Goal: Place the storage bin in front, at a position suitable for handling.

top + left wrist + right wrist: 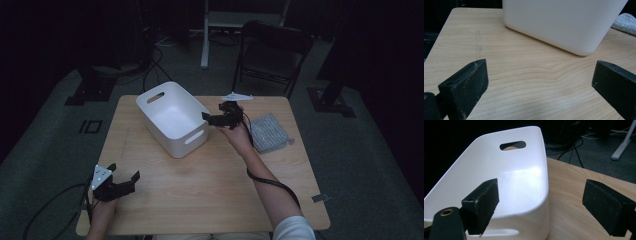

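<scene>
Nearest the high camera, the left gripper (121, 181) rests at the front-left corner of the wooden table (210, 185), its jaws spread wide and holding nothing. It sits well short of the white plastic bin (172, 118), apparently parked while the other hand works. From the left gripper view, the bin's smooth outer wall (559, 22) stands ahead across bare wood, with a corner of the grey cloth (625, 22) peeking past it.

Beside the bin's right end, the right gripper (216, 118) hovers with its jaws likewise apart and empty. One jaw hangs over the bin's rim while the other stays outside above the table, as the right gripper view shows. That straddling stance looks like a line-up to pinch the bin's wall (524, 182) near its handle slot.

Inside, the bin appears empty. The folded grey cloth (268, 132) lies flat on the table just to the right of the bin, behind the person's outstretched right hand (239, 137), untouched and within easy reach. A black folding chair (272, 52) stands beyond the table's far edge.
</scene>
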Available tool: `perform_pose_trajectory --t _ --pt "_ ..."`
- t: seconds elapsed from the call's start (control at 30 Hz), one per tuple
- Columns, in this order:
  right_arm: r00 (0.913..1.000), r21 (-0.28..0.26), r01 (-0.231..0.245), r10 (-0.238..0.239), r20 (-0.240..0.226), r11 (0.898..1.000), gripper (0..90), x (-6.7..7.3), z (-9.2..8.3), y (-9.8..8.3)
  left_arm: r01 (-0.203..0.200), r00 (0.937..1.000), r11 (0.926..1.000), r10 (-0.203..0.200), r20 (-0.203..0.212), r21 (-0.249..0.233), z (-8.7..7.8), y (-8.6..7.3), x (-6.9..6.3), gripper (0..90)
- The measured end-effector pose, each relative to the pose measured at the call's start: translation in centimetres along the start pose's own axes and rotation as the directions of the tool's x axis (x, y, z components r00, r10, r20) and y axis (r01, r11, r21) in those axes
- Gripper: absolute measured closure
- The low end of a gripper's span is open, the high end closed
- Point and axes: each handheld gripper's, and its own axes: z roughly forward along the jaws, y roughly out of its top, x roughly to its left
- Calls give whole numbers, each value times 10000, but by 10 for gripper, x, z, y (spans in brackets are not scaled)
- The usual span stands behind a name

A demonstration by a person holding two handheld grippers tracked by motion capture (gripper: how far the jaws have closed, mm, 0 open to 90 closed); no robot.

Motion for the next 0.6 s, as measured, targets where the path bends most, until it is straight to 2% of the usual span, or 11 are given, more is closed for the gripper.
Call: perform_pose_trajectory --t 0.23,0.27,0.43,0.47,0.5,0.6 --pt "9999 411 -82 77 117 9991 146 1 19 1 -1 10000 10000 1 8 -21 -1 0 0 10" --pt "9998 488 -138 130 166 9987 194 1 22 0 18 10000 10000 -18 15 -19 -1 0 0 10" --pt "9991 728 -107 76 415 9973 242 1 29 -2 30 10000 10000 -30 17 -18 -1 0 1 9" --pt "9990 787 -105 71 436 9968 271 0 30 -2 41 10000 10000 -41 32 -24 -1 0 1 9" --pt "9979 894 -291 237 608 9956 349 0 34 -3 58 10000 10000 -58 46 -30 -1 0 1 10" --pt "9981 1025 -324 268 561 9942 499 0 37 -2 58 10000 10000 -57 47 -24 0 0 0 10"
